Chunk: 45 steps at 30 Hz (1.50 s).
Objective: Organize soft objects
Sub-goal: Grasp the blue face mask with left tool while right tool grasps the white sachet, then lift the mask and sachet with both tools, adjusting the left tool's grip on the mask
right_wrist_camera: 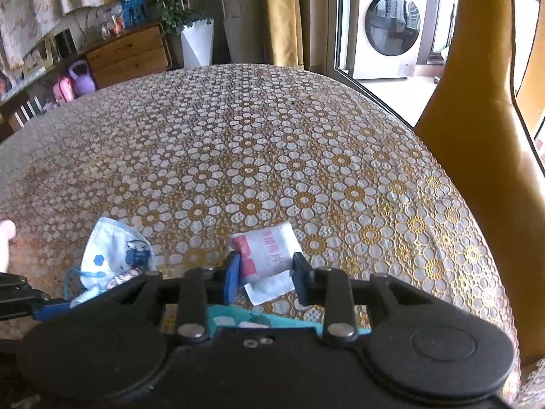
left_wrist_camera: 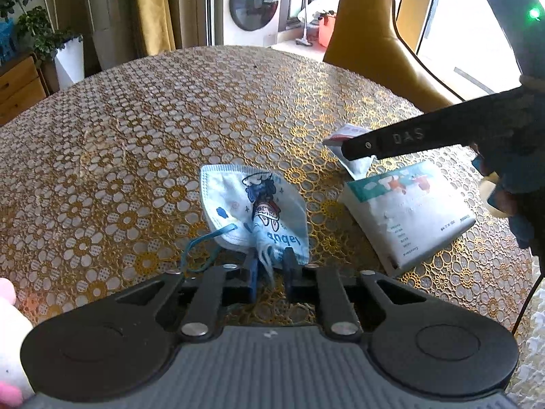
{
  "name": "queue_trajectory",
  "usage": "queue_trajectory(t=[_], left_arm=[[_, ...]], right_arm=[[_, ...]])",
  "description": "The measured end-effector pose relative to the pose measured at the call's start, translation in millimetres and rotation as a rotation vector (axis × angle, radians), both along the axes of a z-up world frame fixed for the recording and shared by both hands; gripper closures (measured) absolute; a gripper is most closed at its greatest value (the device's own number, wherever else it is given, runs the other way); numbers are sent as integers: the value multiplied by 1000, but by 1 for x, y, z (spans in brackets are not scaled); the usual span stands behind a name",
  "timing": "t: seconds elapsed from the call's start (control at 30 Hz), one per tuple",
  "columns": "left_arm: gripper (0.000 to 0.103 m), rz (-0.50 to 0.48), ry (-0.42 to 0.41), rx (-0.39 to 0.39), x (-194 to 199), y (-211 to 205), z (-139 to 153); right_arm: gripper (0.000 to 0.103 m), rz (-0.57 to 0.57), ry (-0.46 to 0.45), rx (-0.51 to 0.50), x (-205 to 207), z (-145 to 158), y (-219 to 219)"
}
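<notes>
Your left claw (left_wrist_camera: pixel 270 266) is pinched tight on the near edge of the white cartoon-print face mask (left_wrist_camera: pixel 253 211), lying just ahead on the flower-pattern desk (left_wrist_camera: pixel 170 119). Your right claw (right_wrist_camera: pixel 265 274) grips the small white-and-red paper sachet (right_wrist_camera: pixel 264 252), jaws partly closed around it.

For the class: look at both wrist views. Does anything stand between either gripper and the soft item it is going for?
Nothing visible does. The left gripper is already pinched on the face mask, and the small sachet sits directly between the right gripper fingers. The tissue pack lies off to the side.
</notes>
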<state>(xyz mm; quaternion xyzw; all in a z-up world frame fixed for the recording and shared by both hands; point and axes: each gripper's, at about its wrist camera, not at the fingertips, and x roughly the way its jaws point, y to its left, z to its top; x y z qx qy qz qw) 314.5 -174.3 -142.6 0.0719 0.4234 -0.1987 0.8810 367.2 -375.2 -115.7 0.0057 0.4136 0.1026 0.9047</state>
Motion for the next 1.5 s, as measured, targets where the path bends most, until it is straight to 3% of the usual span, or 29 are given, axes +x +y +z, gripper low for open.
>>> queue_trajectory(t=[0.4, 0.83, 1.1, 1.27, 1.5], left_arm=[[97, 36, -46, -33, -22, 29, 30], [98, 67, -59, -80, -79, 76, 61], [98, 73, -121, -112, -121, 109, 96], [97, 42, -111, -85, -135, 118, 92], [97, 4, -52, -74, -140, 103, 72]], right_arm=[[72, 45, -45, 89, -49, 32, 7], [72, 108, -71, 151, -118, 65, 21], [72, 164, -109, 157, -158, 95, 43], [72, 187, -150, 136, -176, 110, 55], [72, 168, -136, 140, -193, 95, 53]])
